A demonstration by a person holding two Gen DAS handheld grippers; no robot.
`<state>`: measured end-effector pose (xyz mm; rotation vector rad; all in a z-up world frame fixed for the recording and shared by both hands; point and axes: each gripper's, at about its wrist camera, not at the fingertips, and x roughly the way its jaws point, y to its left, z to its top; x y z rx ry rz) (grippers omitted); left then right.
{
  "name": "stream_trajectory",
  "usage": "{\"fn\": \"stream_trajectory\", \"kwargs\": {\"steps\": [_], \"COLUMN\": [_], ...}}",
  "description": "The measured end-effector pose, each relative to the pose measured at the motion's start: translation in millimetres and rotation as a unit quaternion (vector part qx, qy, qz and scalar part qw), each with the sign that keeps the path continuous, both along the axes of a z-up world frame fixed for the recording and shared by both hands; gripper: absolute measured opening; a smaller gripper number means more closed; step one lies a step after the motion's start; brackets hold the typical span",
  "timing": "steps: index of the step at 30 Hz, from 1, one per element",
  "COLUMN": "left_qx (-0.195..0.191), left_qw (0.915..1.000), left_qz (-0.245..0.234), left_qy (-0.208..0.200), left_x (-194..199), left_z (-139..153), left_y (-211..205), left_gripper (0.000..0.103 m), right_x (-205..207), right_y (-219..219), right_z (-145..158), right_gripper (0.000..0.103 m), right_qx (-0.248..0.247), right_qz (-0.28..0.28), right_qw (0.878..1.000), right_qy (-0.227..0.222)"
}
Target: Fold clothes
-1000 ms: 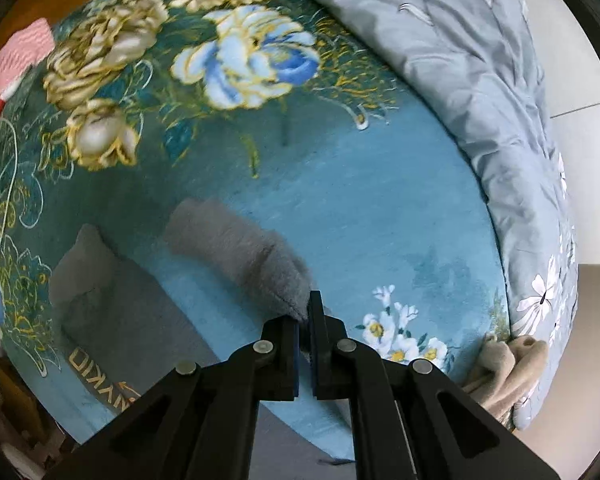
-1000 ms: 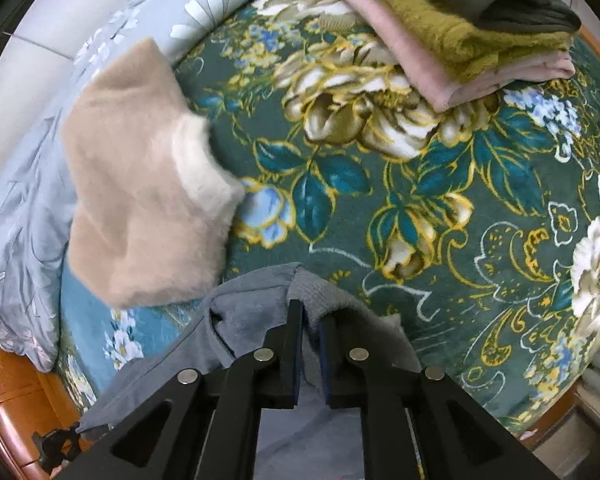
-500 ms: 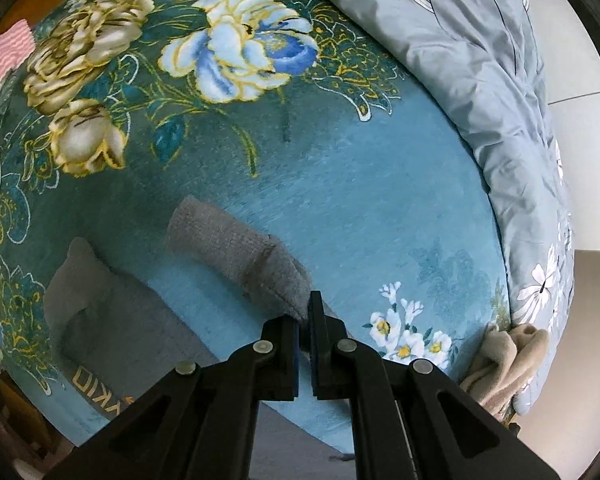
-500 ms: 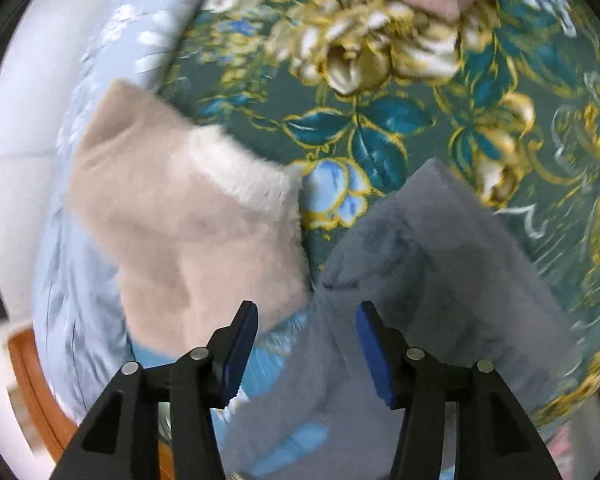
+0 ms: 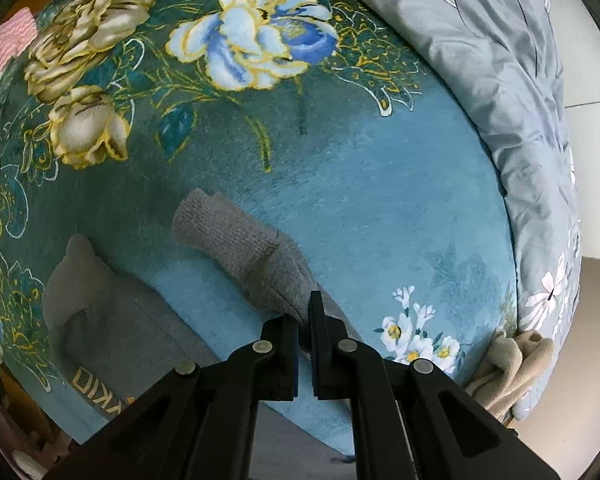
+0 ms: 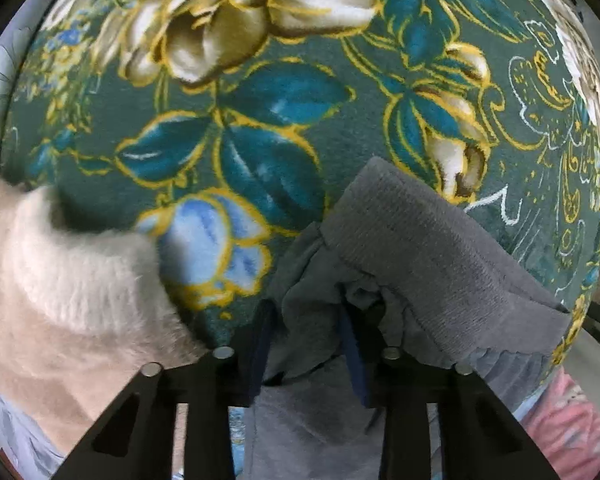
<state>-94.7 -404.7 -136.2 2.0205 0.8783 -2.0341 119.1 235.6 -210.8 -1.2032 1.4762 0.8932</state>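
Observation:
A grey sweatshirt lies on the floral blanket (image 5: 380, 200). In the left wrist view its ribbed sleeve (image 5: 236, 240) runs up from my left gripper (image 5: 305, 320), which is shut on the sleeve's near end. The grey body (image 5: 112, 320), with printed letters, lies lower left. In the right wrist view the ribbed hem (image 6: 420, 248) is folded over, and a bunch of thin grey fabric (image 6: 308, 300) sits between the fingers of my right gripper (image 6: 306, 328). Its jaws are closing around that bunch, with a gap still between them.
A fuzzy beige garment (image 6: 60, 288) lies just left of the right gripper and shows at the bed's edge (image 5: 508, 364). A grey flowered quilt (image 5: 500, 60) lines the far side. Something pink (image 6: 568, 420) lies beyond the bed's corner.
My right gripper let go of the grey fabric, opened wide, rolled and dropped closer to the bed, and now narrows around a fold. The left gripper kept its hold on the sleeve.

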Motion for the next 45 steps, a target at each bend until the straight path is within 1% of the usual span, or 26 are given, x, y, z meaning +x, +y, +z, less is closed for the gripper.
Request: {"fn": "stream_trajectory", "kwargs": {"steps": [2,4,6,10,12,13,15,16,18,19,21,22,24,25,27,28,31,33,35,36,37,39,41,42,43,45], "left_qx": [0.002,0.008,0.016,0.034,0.044,0.048,0.036,0.028,0.009,-0.007,-0.028,-0.032,-0.026,-0.023,-0.01,-0.003,0.006,0.024,0.026,0.015,0.001,-0.005,-0.001,-0.005,-0.006,-0.008], "left_qw": [1.0,1.0,0.9997,0.9938,0.9892,0.9869,0.985,0.9858,0.9886,0.9919,0.997,0.9988,0.9995,0.9989,0.9988,0.9992,0.9985,0.9933,0.9927,0.9944,0.997,0.9995,0.9998,0.9995,0.9993,0.9986], "left_qz": [0.001,-0.001,-0.012,-0.044,-0.05,-0.052,-0.055,-0.056,-0.058,-0.058,-0.048,-0.031,0.005,0.023,0.041,0.037,-0.006,-0.023,-0.032,-0.038,-0.04,-0.028,-0.004,0.005,0.013,0.03], "left_qy": [-0.001,0.001,0.015,0.097,0.13,0.145,0.159,0.156,0.138,0.113,0.055,0.02,-0.016,-0.033,-0.027,-0.013,0.055,0.11,0.114,0.097,0.067,0.012,-0.02,-0.031,-0.035,-0.042], "left_x": [-1.4,-5.1,-11.8,-23.5,-20.0,-16.6,4.3,16.9,41.4,56.2,86.0,100.9,124.7,136.3,145.6,145.4,138.2,140.8,147.2,153.9,157.0,160.4,164.4,165.6,166.8,169.2], "left_z": [1.1,4.9,16.1,67.3,90.0,100.2,108.7,106.3,91.6,74.4,34.3,12.1,-14.6,-27.4,-31.0,-27.0,3.3,28.2,28.0,18.0,0.7,-31.0,-51.2,-56.9,-59.8,-65.7], "left_y": [-0.3,0.5,3.6,5.6,-4.4,-10.7,-28.4,-36.7,-51.3,-59.2,-77.4,-88.8,-107.2,-116.3,-125.2,-127.0,-124.5,-125.1,-129.4,-133.1,-137.8,-147.1,-155.7,-159.1,-162.3,-168.9], "left_gripper": [0.004,0.004,0.004,0.004,0.004,0.004,0.004,0.004,0.005,0.005,0.005,0.005,0.005,0.005,0.005,0.005,0.005,0.005,0.005,0.006,0.006,0.006,0.008,0.014,0.025,0.04], "right_x": [3.8,8.4,13.8,29.7,41.5,42.4,61.7,76.7,102.6,115.6,134.4,146.1,158.1,163.6,167.5,167.0,162.8,159.7,159.9,160.6,161.4,163.8,166.5,166.5,164.8,162.4], "right_y": [1.4,1.6,1.0,-2.2,-11.2,-18.5,-41.4,-53.2,-74.0,-84.4,-103.2,-116.5,-131.5,-138.9,-147.7,-148.5,-146.6,-144.0,-144.5,-145.7,-146.9,-149.6,-152.6,-154.7,-155.9,-156.0], "right_z": [6.0,16.5,39.8,113.8,153.6,169.3,190.8,190.8,174.1,165.6,131.6,110.5,89.9,81.6,77.8,81.2,91.5,101.5,104.6,104.1,103.5,92.7,84.9,82.8,83.0,83.2], "right_gripper": [0.014,0.011,0.009,0.006,0.006,0.006,0.006,0.006,0.006,0.006,0.006,0.006,0.006,0.006,0.006,0.006,0.006,0.006,0.006,0.006,0.006,0.006,0.006,0.006,0.006,0.006], "right_qx": [-0.002,0.002,0.022,0.082,0.116,0.131,0.152,0.153,0.136,0.127,0.086,0.063,0.042,0.031,0.033,0.039,0.063,0.082,0.091,0.091,0.092,0.077,0.067,0.066,0.066,0.068], "right_qz": [0.008,0.017,0.036,0.073,0.087,0.098,0.12,0.122,0.126,0.128,0.131,0.126,0.119,0.104,0.103,0.105,0.115,0.122,0.125,0.128,0.131,0.127,0.12,0.118,0.12,0.128], "right_qw": [1.0,0.999,0.995,0.971,0.949,0.939,0.925,0.925,0.937,0.942,0.96,0.968,0.976,0.979,0.981,0.98,0.977,0.973,0.973,0.973,0.974,0.978,0.982,0.982,0.982,0.981], "right_qy": [0.016,0.041,0.087,0.21,0.281,0.303,0.326,0.327,0.297,0.282,0.231,0.207,0.175,0.171,0.16,0.161,0.169,0.175,0.173,0.167,0.161,0.143,0.132,0.13,0.129,0.126]}}
